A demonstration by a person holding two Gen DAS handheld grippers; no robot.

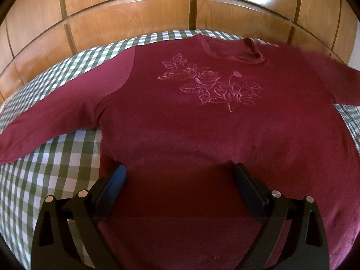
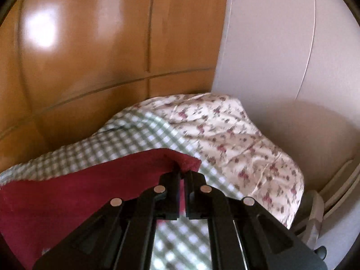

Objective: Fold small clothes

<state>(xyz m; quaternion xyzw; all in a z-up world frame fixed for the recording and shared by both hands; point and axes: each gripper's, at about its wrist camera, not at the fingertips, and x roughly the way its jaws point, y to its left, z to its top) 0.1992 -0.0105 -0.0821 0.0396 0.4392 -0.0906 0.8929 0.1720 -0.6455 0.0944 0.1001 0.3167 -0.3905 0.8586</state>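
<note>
A dark red long-sleeved top (image 1: 202,123) with embroidered roses lies spread face up on a green and white checked cloth (image 1: 56,157), neckline at the far side. Its left sleeve (image 1: 56,112) stretches out to the left. My left gripper (image 1: 180,168) is open, fingers wide apart over the lower part of the top. In the right wrist view, my right gripper (image 2: 182,174) is shut on the end of the red sleeve (image 2: 186,160), held just above the checked cloth (image 2: 135,132).
A wooden wardrobe (image 1: 180,4) stands close behind the bed. A floral sheet (image 2: 236,139) lies to the right of the checked cloth, beside a white wall (image 2: 281,56). The bed edge drops off at the right.
</note>
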